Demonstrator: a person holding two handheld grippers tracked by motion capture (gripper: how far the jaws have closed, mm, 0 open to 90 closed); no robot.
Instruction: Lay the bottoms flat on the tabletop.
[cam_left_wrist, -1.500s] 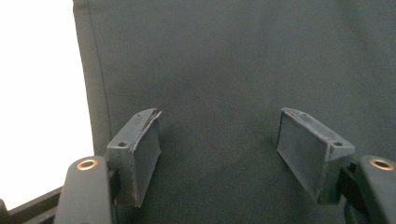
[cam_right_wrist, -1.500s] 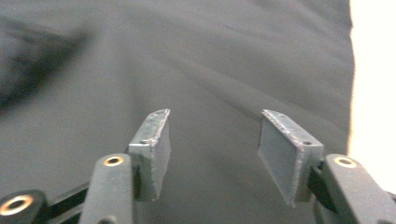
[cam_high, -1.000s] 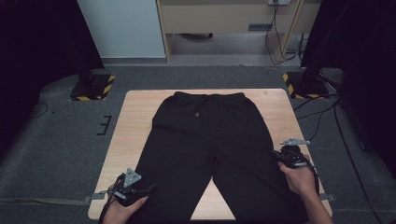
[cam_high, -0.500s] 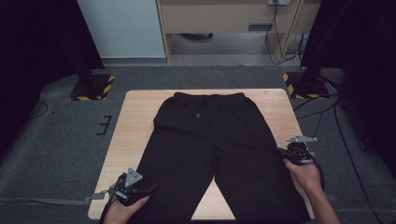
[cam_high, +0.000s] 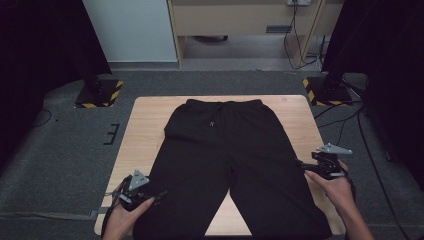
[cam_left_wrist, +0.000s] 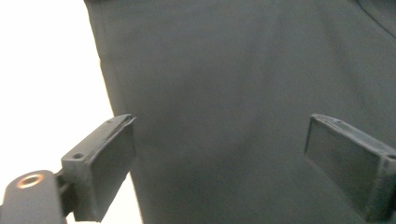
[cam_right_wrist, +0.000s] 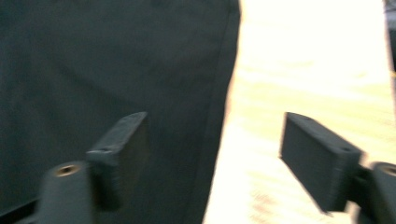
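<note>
Black trousers (cam_high: 225, 155) lie flat on the wooden table (cam_high: 150, 130), waistband at the far side and both legs running toward me. My left gripper (cam_high: 156, 194) hovers at the outer edge of the left leg near its hem. Its jaws have just been opening, and the left gripper view shows them wide apart (cam_left_wrist: 219, 163) over the dark cloth (cam_left_wrist: 233, 70), gripping nothing. My right gripper (cam_high: 304, 164) sits at the outer edge of the right leg. Its jaws have also just been opening (cam_right_wrist: 215, 158), with the cloth's edge (cam_right_wrist: 116, 60) and bare table (cam_right_wrist: 303, 70) beyond them.
Two stand bases with yellow-and-black stripes rest on the grey carpet beyond the table, one at the left (cam_high: 97, 95) and one at the right (cam_high: 325, 90). Cables (cam_high: 350, 125) trail over the floor on the right. A pale cabinet (cam_high: 240, 20) stands at the back.
The right hand has drifted outward toward the table's right edge, off the leg. The left hand has lifted slightly at the left leg's edge.
</note>
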